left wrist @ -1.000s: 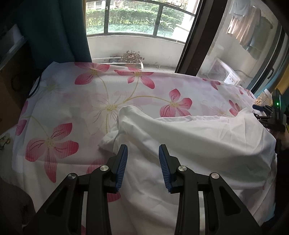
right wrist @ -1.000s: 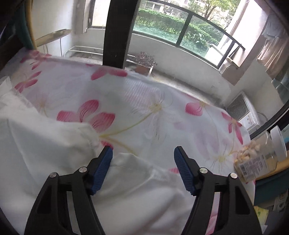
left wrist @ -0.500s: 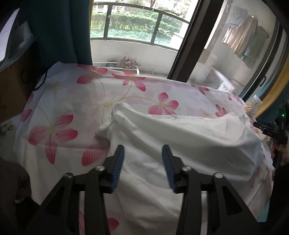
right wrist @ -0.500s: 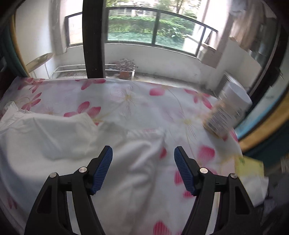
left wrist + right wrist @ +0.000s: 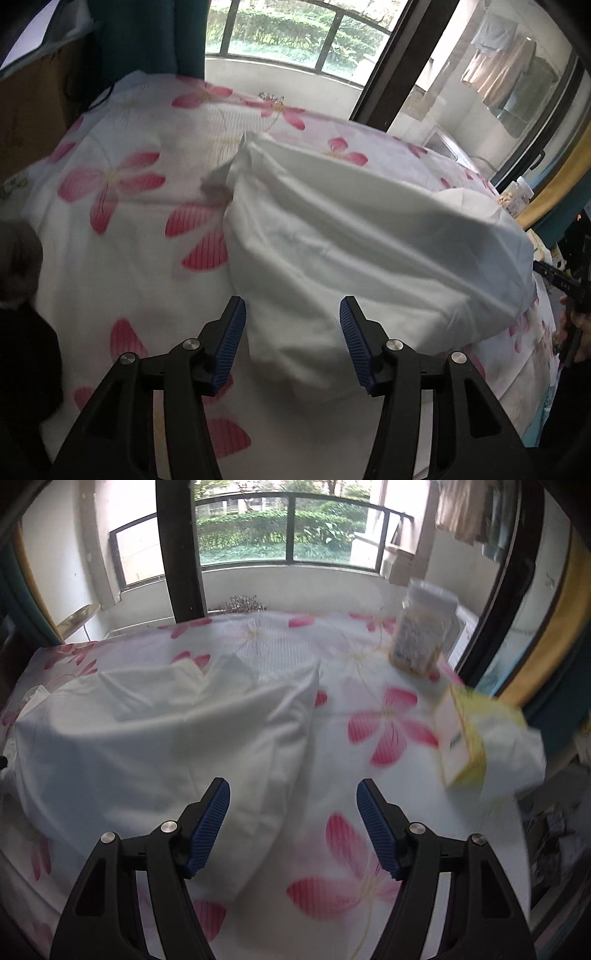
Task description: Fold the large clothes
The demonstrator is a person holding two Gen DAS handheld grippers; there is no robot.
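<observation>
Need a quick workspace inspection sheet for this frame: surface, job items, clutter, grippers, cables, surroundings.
Surface: floral sheet, white with pink flowers, covers the whole work area.
Job's things: white garment lies bunched and rumpled, not folded flat.
Clutter: clear jar and yellow box at the sheet's right edge.
Grippers: left gripper opening, cloth edge between the jaws, pads off it; right gripper open, holding nothing.
Cables: dark cable at the sheet's far left corner.
Surroundings: balcony railing, hanging laundry.
</observation>
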